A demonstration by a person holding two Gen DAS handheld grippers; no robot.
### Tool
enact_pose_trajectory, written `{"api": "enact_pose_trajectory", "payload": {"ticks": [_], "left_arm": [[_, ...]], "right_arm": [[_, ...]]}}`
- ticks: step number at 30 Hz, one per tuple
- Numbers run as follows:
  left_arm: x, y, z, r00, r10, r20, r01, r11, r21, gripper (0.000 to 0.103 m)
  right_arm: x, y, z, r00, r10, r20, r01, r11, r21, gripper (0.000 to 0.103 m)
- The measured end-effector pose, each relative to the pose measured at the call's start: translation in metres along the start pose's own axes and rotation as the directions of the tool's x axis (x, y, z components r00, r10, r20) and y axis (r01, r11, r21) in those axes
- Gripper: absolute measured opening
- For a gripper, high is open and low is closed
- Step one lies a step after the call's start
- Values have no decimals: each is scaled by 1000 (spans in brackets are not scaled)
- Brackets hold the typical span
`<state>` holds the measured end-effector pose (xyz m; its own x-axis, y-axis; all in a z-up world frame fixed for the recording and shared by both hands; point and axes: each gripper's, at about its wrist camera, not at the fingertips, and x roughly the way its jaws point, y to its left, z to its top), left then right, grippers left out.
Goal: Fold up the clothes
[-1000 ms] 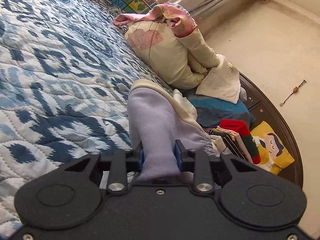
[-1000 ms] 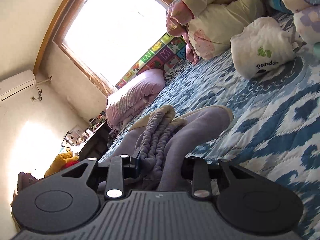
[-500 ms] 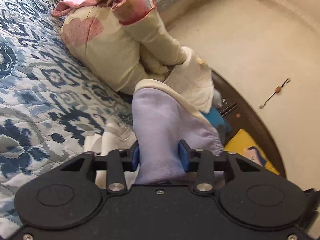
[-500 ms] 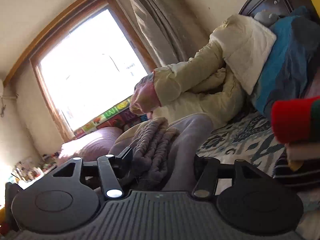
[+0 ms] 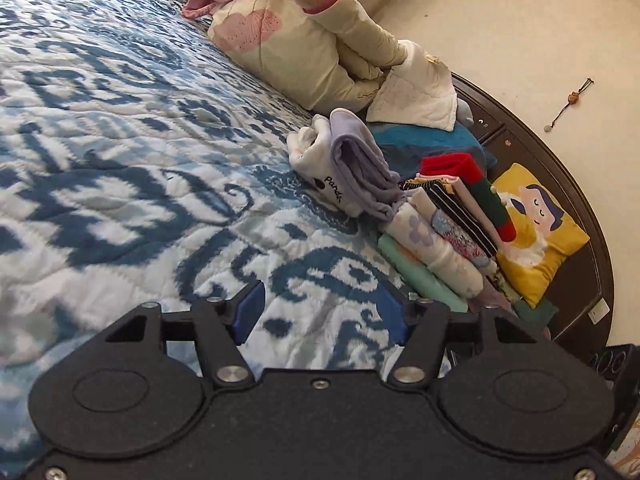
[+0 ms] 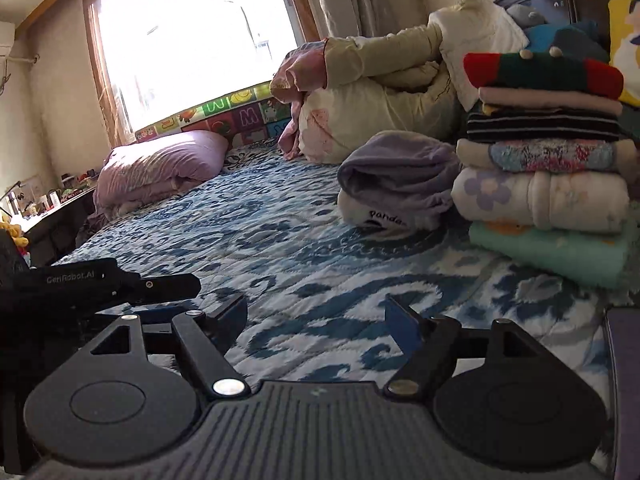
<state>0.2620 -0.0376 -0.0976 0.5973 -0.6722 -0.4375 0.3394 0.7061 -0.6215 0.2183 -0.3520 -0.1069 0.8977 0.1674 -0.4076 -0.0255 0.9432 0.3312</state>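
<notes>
1. Left wrist view: the left gripper (image 5: 322, 316) hangs low over the blue-and-white quilted bed (image 5: 120, 152), its blue-padded fingers (image 5: 250, 310) spread wide apart with only quilt between them.
2. Ahead of it, the folded lavender garment (image 5: 362, 164) lies on top of a folded white piece printed "panda" (image 5: 316, 168); the pair sits on the quilt just beside a stack of folded clothes (image 5: 444, 232).
3. That stack runs from a mint-green piece at the bottom, through floral and striped pieces, to a red-and-green knit on top, and it stands near the dark wooden headboard (image 5: 576, 220), with a yellow cushion (image 5: 536, 232) bearing a cartoon figure behind it.
4. Further up the bed lies a cream padded jacket (image 5: 304, 52) with pink lining, bunched in a heap.
5. Right wrist view: the right gripper (image 6: 316, 316) also has its fingers (image 6: 400, 320) wide apart and empty, low over the quilt.
6. From here the lavender garment (image 6: 396, 168) rests on the panda piece (image 6: 380, 218), touching the left side of the stack (image 6: 548, 184).
7. The other gripper's black body (image 6: 100, 280) shows at the left edge; a lilac duvet (image 6: 160, 168) lies bundled below the bright window (image 6: 192, 32).
</notes>
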Motion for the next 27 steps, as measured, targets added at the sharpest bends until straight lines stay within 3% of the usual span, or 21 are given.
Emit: {"api": "enact_pose_trajectory", "payload": {"ticks": [2, 4, 6, 11, 13, 17, 19, 21, 24, 25, 27], "left_arm": [[-42, -6, -15, 999, 45, -6, -45, 999, 7, 76], [-77, -15, -23, 996, 86, 8, -87, 996, 11, 95], [-110, -27, -30, 994, 104, 30, -104, 994, 16, 102], [-175, -72, -41, 963, 238, 129, -251, 963, 97, 103], [-194, -96, -44, 938, 287, 192, -320, 932, 171, 103], [-220, -141, -52, 889, 380, 255, -446, 843, 301, 103], [-234, -151, -60, 885, 365, 289, -446, 843, 301, 103], [-244, -154, -67, 887, 348, 303, -431, 860, 273, 103], [-251, -158, -76, 889, 360, 284, -433, 862, 263, 103], [-253, -160, -80, 880, 380, 286, -453, 852, 264, 103], [-255, -161, -84, 845, 452, 286, -518, 823, 232, 103]], "right_arm": [[-25, 12, -6, 999, 37, -27, -35, 998, 58, 79], [-50, 27, -7, 997, 62, -36, -58, 994, 91, 90], [-75, 40, -2, 995, 91, -40, -86, 991, 105, 100], [-125, 85, 21, 993, 105, -48, -104, 994, 31, 103], [-142, 104, 30, 992, 109, -70, -110, 994, -14, 103], [-175, 133, 42, 986, 131, -101, -141, 984, -107, 103], [-189, 147, 46, 985, 123, -123, -142, 978, -153, 103], [-200, 153, 42, 988, 97, -122, -117, 978, -172, 103], [-217, 161, 36, 991, 56, -121, -80, 976, -201, 103], [-220, 161, 33, 991, 43, -126, -68, 978, -198, 103], [-226, 162, 29, 991, 26, -134, -52, 980, -192, 103]]}}
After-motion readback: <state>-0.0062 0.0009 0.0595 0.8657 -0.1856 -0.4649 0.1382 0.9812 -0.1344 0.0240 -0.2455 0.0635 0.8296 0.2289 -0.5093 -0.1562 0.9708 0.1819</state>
